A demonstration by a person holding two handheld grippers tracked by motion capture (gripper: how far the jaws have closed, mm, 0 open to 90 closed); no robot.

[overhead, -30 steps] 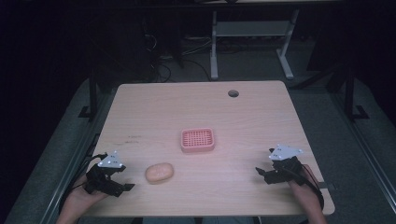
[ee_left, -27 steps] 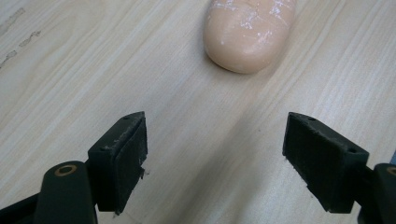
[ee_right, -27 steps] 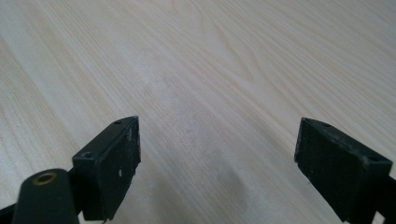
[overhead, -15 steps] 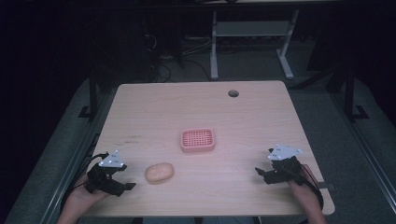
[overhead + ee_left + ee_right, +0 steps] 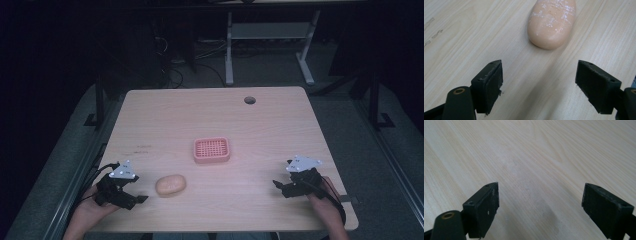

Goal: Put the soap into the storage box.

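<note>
A peach oval bar of soap lies on the wooden table, near its front left. In the left gripper view the soap shows white scuffs on top. My left gripper sits just left of the soap, open, its jaws wide apart and a short way from the bar; the left gripper holds nothing. A pink slotted soap dish rests at the table's middle. My right gripper stands open near the front right edge, and the right gripper looks onto bare wood.
A round cable hole is cut near the table's far edge. Behind the table stand white desk legs and cables on a dark floor. Faint marks show on the wood left of the soap.
My left gripper has crept slightly right, toward the soap. The right gripper, the soap and the dish have stayed put.
</note>
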